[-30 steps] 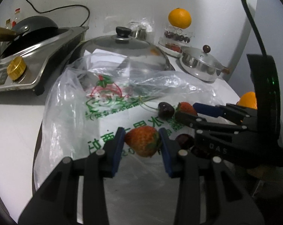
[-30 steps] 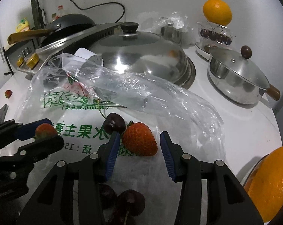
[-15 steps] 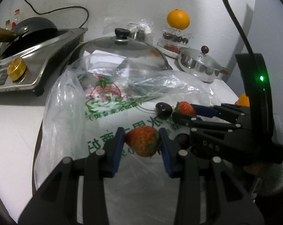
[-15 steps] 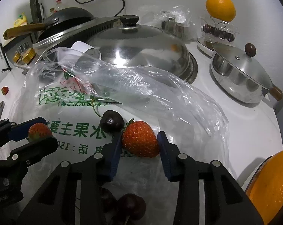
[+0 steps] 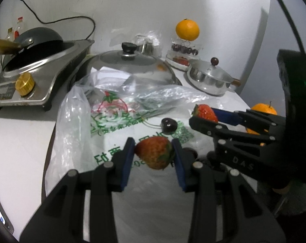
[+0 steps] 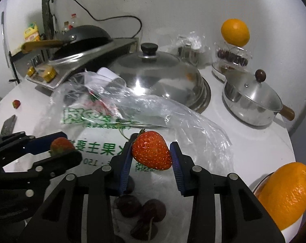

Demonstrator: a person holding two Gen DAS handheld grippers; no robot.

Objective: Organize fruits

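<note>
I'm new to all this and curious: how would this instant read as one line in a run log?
left gripper: shut on pale strawberry | right gripper: shut on red strawberry | loose cherries on plastic bag

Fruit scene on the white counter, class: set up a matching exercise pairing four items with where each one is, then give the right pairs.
Items:
1. bright red strawberry
2. duller red strawberry
3. round orange
4. dark loose cherry

Places:
A. lying on the printed plastic bag
B. between the right gripper fingers
C. atop the clear cherry container
D. between the left gripper fingers

Pairs: 1-B, 2-D, 3-C, 4-A
</note>
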